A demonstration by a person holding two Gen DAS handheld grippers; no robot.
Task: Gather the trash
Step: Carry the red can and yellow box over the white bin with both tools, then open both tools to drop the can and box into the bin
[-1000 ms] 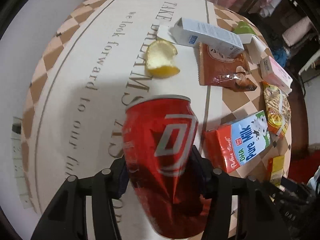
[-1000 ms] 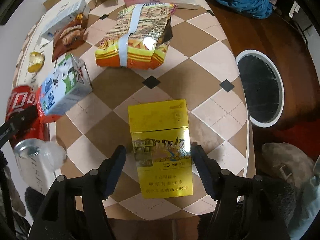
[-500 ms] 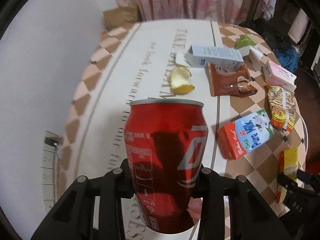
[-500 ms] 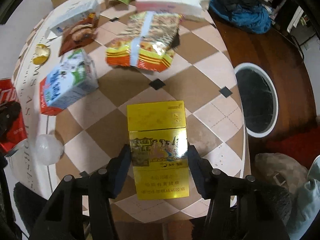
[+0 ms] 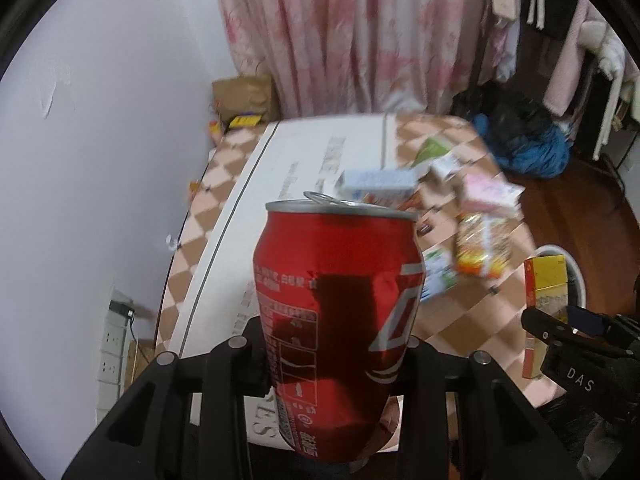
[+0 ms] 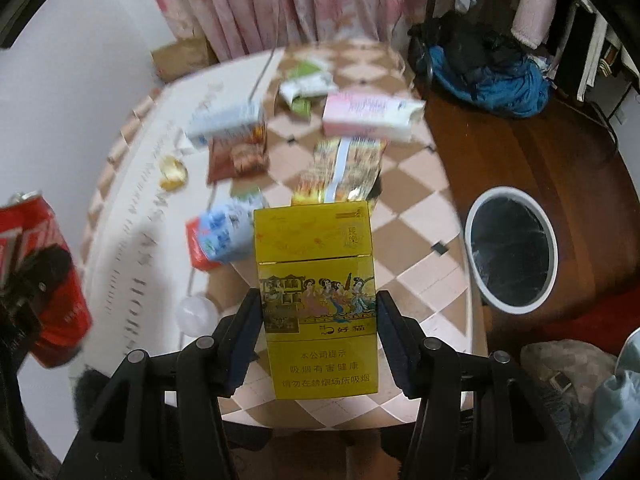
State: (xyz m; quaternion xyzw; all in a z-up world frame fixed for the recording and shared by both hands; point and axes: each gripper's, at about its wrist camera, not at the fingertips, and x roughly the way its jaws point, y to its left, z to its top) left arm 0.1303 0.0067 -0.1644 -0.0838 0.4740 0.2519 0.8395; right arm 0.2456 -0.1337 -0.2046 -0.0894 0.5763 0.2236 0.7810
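My left gripper [image 5: 334,354] is shut on a dented red soda can [image 5: 340,320], held upright above the near end of the table [image 5: 312,148]. The can also shows at the left edge of the right wrist view [image 6: 36,276]. My right gripper [image 6: 318,312] is shut on a yellow cigarette pack [image 6: 318,280], lifted above the table's near right corner. The pack also shows in the left wrist view [image 5: 546,284]. A white-rimmed trash bin [image 6: 512,248] with a black liner stands on the floor right of the table.
On the table lie a milk carton [image 6: 224,236], a snack bag [image 6: 344,168], a pink box [image 6: 368,116], a brown wrapper [image 6: 236,156], a white-blue box [image 6: 228,124], a lemon piece [image 6: 174,172] and a white ball [image 6: 196,314]. Blue clothes [image 6: 492,76] lie behind.
Both grippers have risen from the table, carrying the can and the cigarette pack upward. The right gripper closed onto the pack. The views tilted up toward the curtain.
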